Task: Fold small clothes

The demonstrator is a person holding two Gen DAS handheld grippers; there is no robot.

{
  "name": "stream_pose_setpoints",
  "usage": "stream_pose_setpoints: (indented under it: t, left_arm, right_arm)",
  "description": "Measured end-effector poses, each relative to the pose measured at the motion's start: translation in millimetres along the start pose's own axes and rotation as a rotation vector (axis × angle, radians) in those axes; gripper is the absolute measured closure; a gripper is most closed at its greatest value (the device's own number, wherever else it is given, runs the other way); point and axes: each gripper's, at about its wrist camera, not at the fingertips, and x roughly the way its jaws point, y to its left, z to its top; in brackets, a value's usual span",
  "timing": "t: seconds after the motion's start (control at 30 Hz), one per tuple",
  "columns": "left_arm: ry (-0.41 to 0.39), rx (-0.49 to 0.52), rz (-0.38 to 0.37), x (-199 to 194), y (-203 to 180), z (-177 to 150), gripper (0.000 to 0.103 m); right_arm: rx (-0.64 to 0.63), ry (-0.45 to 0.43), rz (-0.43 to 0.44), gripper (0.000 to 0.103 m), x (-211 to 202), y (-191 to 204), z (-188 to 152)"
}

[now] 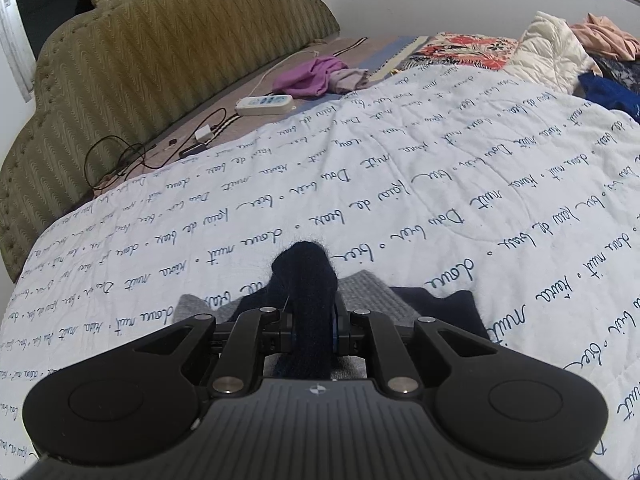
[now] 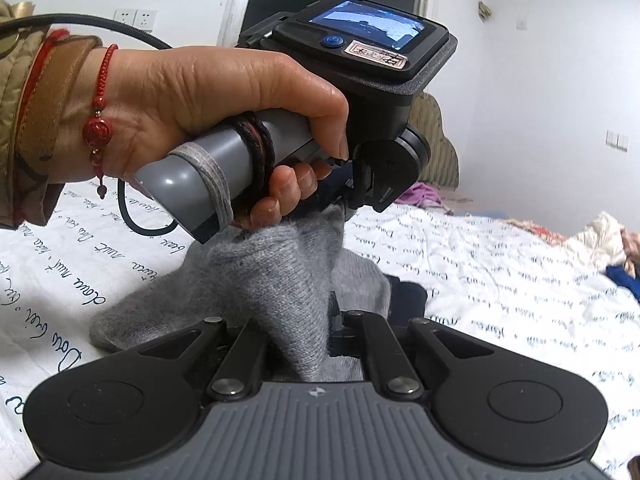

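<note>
A small knit garment, grey with dark navy parts, lies on a white quilt (image 1: 400, 168) printed with blue script. My left gripper (image 1: 308, 320) is shut on a bunched, fuzzy navy fold (image 1: 306, 276) of it, which sticks up past the fingers. Grey knit (image 1: 372, 292) and a flat navy part (image 1: 440, 308) spread out beneath. In the right wrist view my right gripper (image 2: 316, 340) is shut on a lifted ridge of the grey knit (image 2: 280, 280), which hides its fingertips. Just beyond it a hand (image 2: 200, 92) grips the left gripper's handle.
An olive padded headboard (image 1: 160, 40) runs along the far side of the bed. A white power strip (image 1: 264, 104), black cables (image 1: 120, 156) and a purple cloth (image 1: 308, 76) lie beside it. More clothes (image 1: 600, 36) are piled at the far right.
</note>
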Motion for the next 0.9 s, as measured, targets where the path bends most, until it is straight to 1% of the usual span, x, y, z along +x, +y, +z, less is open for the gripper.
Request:
stream_pose_setpoints:
  t: [0.17,0.3,0.47,0.67,0.77,0.8,0.9]
  left_arm:
    - [0.008,0.009,-0.003,5,-10,2,0.089]
    - [0.019,0.013,-0.01,9,-17,3,0.089]
    - [0.043,0.003,-0.02,18,-22,4,0.089]
    - [0.054,0.008,-0.016,25,-29,3,0.089]
    - [0.055,0.01,-0.008,27,-32,2,0.089]
    - [0.055,0.011,-0.005,27,-33,2,0.089]
    - [0.051,0.02,0.009,28,-36,1,0.088]
  right_arm:
    - [0.041,0.014,0.02,0.097,0,-4,3]
    - [0.073,0.025,0.036,0.097,1,1,6]
    - [0.147,0.053,0.064,0.097,4,-2,9]
    - [0.235,0.082,0.1,0.097,13,-13,14]
    - [0.256,0.09,0.11,0.097,15,-13,17]
    - [0.261,0.092,0.112,0.097,22,-17,15]
    - [0.269,0.095,0.117,0.097,18,-20,11]
